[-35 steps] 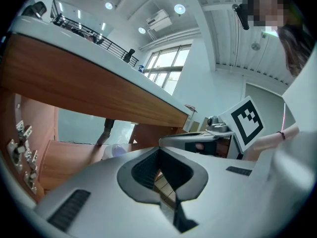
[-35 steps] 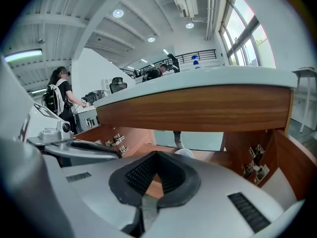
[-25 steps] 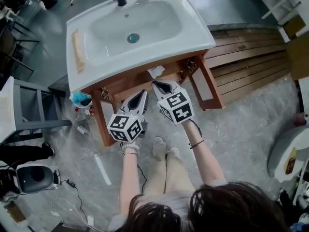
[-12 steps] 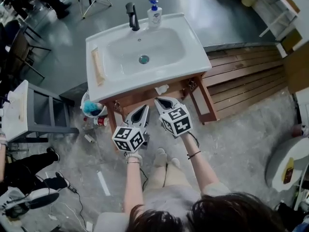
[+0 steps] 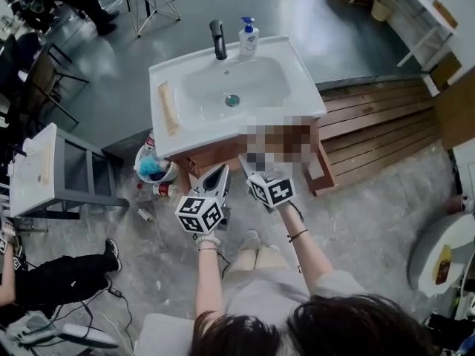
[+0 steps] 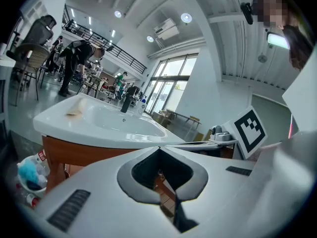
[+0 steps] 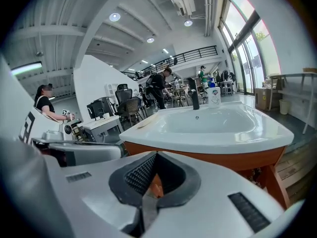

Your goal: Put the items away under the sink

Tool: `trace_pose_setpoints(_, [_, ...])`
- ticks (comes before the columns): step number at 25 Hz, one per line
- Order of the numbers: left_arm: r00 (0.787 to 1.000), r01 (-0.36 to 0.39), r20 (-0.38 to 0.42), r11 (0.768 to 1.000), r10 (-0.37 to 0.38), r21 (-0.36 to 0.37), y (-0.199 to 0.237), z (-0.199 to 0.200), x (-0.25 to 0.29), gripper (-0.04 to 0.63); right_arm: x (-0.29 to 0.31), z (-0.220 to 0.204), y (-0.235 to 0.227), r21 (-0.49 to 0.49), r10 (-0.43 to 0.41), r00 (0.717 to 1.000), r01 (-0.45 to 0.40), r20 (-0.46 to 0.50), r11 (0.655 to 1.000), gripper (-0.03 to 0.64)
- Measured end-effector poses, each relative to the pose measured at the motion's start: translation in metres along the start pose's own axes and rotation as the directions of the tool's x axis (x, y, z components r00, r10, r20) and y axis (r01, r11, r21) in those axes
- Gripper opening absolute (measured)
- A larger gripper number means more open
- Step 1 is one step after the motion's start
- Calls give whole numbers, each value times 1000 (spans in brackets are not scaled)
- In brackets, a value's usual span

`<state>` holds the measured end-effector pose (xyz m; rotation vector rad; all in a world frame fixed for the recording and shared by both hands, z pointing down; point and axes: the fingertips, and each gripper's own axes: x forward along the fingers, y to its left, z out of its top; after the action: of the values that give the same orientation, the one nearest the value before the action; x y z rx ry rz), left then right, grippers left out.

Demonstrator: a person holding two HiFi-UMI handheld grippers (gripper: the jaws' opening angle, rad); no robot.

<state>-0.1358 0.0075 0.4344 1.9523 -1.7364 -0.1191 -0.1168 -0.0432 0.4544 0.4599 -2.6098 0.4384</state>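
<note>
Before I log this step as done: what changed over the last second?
The left gripper and the right gripper rose and drew back from the cabinet under the sink; the view rose too. Nothing was taken or released. Both stayed shut and empty; sink and floor clutter unmoved.

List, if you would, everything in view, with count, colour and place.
sink: one, white, centre
stand: one, brown wood, under the sink
tap: one, black, sink's back rim
soap bottle: one, white, blue pump, beside the tap
strip: one, tan, sink's left rim
bucket: one, white, floor left of the stand
can: one, red and white, floor by the bucket
side table: one, white and grey, far left
decking: one patch, brown wood, right of the sink
left gripper: one, white, shut, empty, before the stand
right gripper: one, white, shut, empty, beside the left gripper
</note>
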Motion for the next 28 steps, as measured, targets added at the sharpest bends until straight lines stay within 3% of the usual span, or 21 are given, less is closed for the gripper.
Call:
trace_pose_setpoints(10, [998,-24,53,1000,24,1,7,22,-32,-3,3,25,25,-37,35,999,-35,15,999,15])
trace_pose_setpoints(28, [967,-206,142,977,210,-47,62,69,-54,-3,54,75,55,-122,196,980,-198,-25,973,15])
